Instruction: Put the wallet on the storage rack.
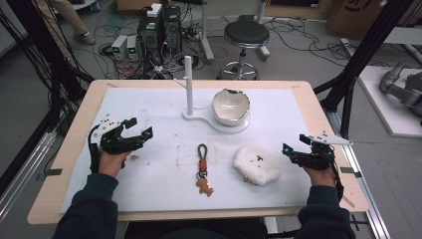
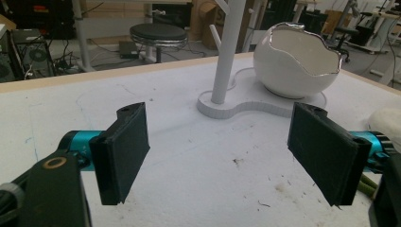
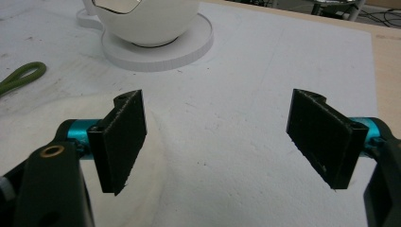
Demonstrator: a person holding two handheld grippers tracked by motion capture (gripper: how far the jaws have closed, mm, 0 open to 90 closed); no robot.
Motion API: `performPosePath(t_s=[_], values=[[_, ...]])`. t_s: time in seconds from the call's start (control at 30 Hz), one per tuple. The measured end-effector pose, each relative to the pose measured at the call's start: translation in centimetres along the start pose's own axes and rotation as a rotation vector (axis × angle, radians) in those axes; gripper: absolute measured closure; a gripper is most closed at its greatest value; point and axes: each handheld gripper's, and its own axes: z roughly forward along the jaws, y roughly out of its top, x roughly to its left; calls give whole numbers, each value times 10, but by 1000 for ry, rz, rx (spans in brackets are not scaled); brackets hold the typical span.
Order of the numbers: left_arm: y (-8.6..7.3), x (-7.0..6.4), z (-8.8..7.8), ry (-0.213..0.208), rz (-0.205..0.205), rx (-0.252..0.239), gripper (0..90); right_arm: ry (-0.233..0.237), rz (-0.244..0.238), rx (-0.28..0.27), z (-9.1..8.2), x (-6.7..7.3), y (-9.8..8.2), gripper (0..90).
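— Nearest us?
— Left gripper [image 1: 135,128] and right gripper [image 1: 293,146], jaws spread wide, holding nothing; between them a green-looped keychain with a brown figure [image 1: 203,171] and a fluffy white pouch [image 1: 257,164]
— Farther?
— A white eggshell-shaped ceramic bowl [image 1: 230,106] on a white peg stand [image 1: 189,84]

You have a keychain [image 1: 202,170] lying flat, left of the fluffy pouch [image 1: 257,164], bowl [image 1: 230,106] beyond the pouch.

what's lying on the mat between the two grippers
In the high view, a keychain with a green loop and a fluffy white item lie between the left gripper and the right gripper.
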Motion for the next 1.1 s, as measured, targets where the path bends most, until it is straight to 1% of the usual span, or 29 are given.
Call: performPosePath(t_s=[0.3, 0.47, 0.53, 0.57, 0.6, 0.67, 0.7, 0.77, 0.83, 0.9, 0.97, 1.0, 1.03, 1.1], values=[[-1, 1, 1, 0, -4, 8, 212, 4, 4, 1, 1, 1, -1, 211], [-1, 2, 2, 0, -27, -3, 212, 25, 8, 9, 1, 5, -1, 212], [-2, 3, 3, 3, -32, 1, 213, 30, 8, 12, 1, 6, -1, 213], [-2, 4, 3, 2, -34, -1, 213, 36, 1, 14, 1, 8, -2, 213], [-2, 4, 3, 2, -34, -1, 213, 47, -7, 25, 1, 12, -3, 213], [-2, 4, 3, 1, -34, 3, 213, 53, -7, 35, 1, 14, -4, 214], [-2, 4, 4, -1, -35, 3, 213, 67, -3, 57, 1, 17, -7, 214], [-2, 4, 4, -4, -35, 3, 213, 79, -7, 76, 1, 20, -9, 213], [-2, 4, 5, -9, -35, 0, 215, 92, -10, 88, 2, 25, -10, 213], [-2, 3, 6, -12, -33, 2, 215, 96, -16, 91, 2, 26, -11, 213], [-2, 2, 6, -18, -31, 4, 215, 113, -25, 122, 7, 34, -11, 212], [-2, 1, 6, -18, -29, 5, 215, 123, -27, 129, 10, 36, -12, 213], [-2, 1, 6, -20, -27, 3, 215, 123, -27, 129, 10, 36, -12, 213], [-2, 1, 6, -23, -24, 3, 215, 139, -32, 154, 14, 40, -13, 213]])
